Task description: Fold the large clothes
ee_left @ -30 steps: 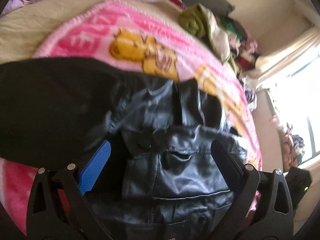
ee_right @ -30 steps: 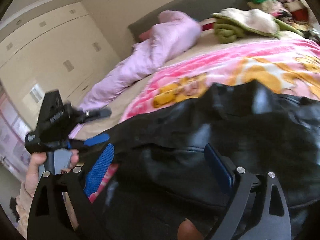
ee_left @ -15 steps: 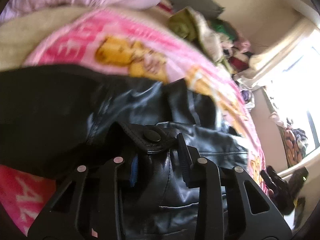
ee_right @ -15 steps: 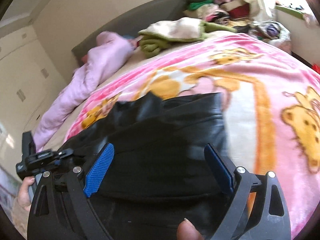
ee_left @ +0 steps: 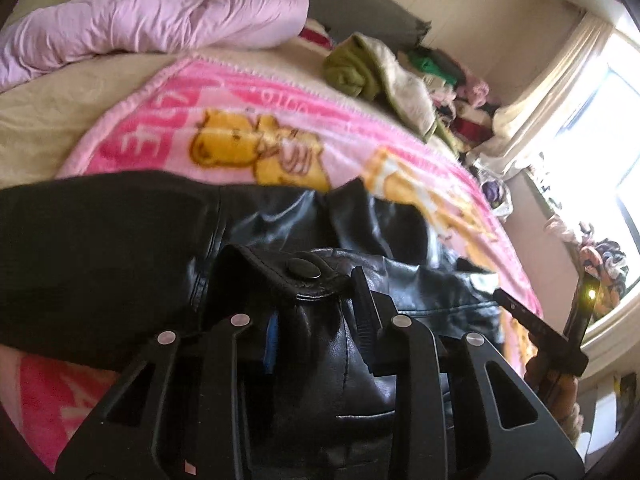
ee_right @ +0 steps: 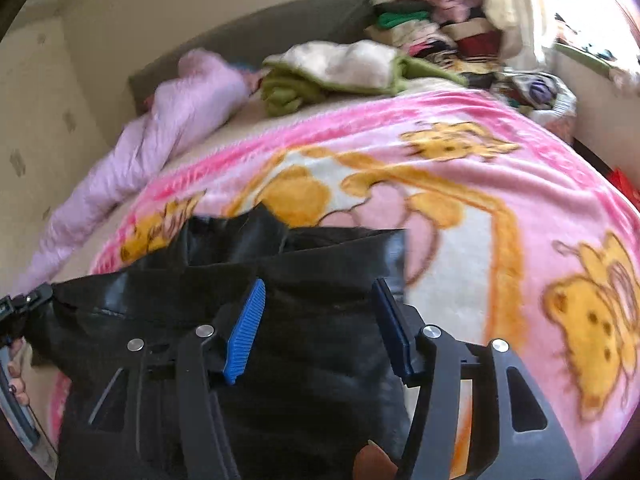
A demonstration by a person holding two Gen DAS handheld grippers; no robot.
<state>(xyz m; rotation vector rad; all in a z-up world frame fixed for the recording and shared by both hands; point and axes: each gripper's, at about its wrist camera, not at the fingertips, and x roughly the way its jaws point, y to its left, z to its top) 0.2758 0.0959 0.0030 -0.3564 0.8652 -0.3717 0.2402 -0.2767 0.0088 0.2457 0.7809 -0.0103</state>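
Observation:
A black leather jacket [ee_left: 276, 220] lies spread on a pink cartoon blanket [ee_left: 224, 100]. My left gripper [ee_left: 316, 320] is shut on a jacket flap with a snap button [ee_left: 303, 269], and the leather bunches up between its fingers. In the right wrist view the jacket [ee_right: 320, 264] runs under my right gripper [ee_right: 316, 320]. Its jaws are closing with the jacket's dark cloth between the blue pads [ee_right: 244, 332], which stand apart from it. The person's hand [ee_right: 16, 364] with the left gripper shows at the far left edge.
A lilac quilt [ee_left: 160, 20] lies at the head of the bed. Green and cream clothes [ee_right: 340, 68] sit beside it, with a heap of mixed clothes [ee_right: 432, 32] behind, near the curtain [ee_left: 560, 80] and bright window. The blanket [ee_right: 500, 184] is bare to the right of the jacket.
My left gripper went from wide open to shut on the jacket flap and lifted it a little. My right gripper swung right along the jacket toward its edge, and its jaws narrowed.

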